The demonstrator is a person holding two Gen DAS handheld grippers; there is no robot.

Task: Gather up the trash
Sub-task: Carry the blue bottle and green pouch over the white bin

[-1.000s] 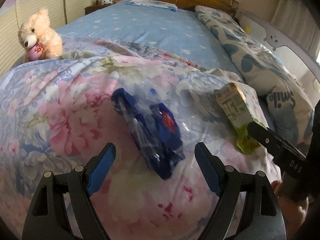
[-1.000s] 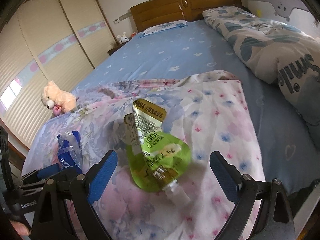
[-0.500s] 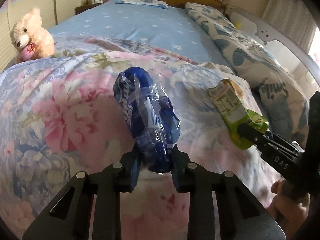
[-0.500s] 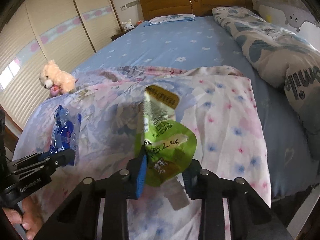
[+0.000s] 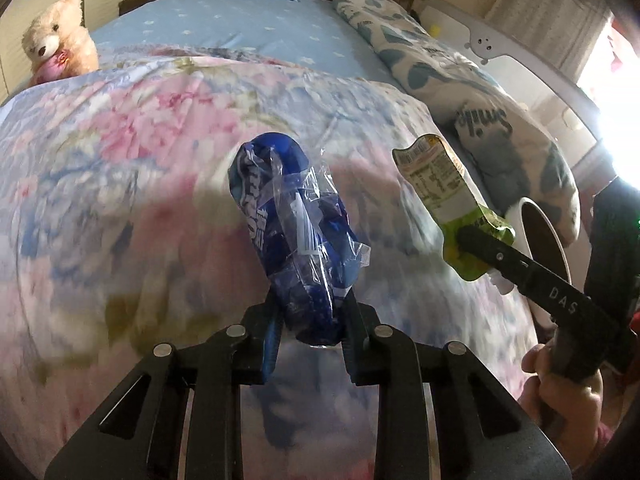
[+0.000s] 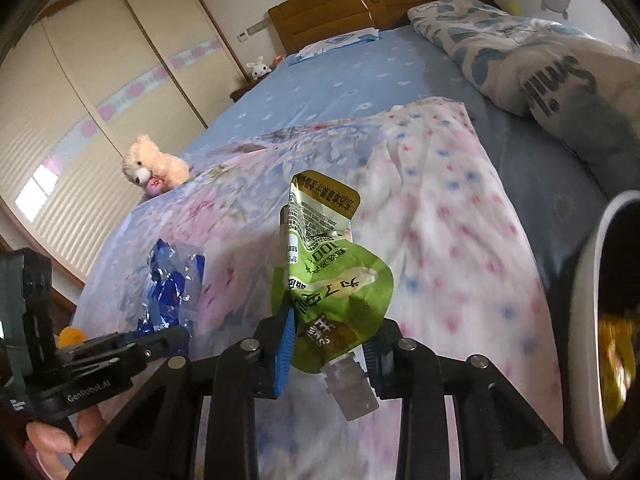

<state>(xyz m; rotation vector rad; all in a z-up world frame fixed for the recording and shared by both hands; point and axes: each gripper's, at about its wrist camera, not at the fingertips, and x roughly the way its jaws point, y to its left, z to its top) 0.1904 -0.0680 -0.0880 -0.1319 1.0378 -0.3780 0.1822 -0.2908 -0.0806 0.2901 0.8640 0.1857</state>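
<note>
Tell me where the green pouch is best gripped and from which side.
Grip the green pouch across its flat lower body, just above the spout, coming from the spout end. The faces there are broad and flat, while the top is folded and crumpled. The right tongs, jaws just closed, pinch it exactly there.

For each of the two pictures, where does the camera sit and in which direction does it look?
Left wrist view: sits on the left tongs, looks down over the floral quilt toward the headboard; tongs shut on the blue wrapper; right hand shows at the right.
Right wrist view: sits on the right tongs, same direction; tongs shut on the green pouch; left hand shows at the lower left.
Shared: both pieces of trash, teddy bear, white bin at the right.
</note>
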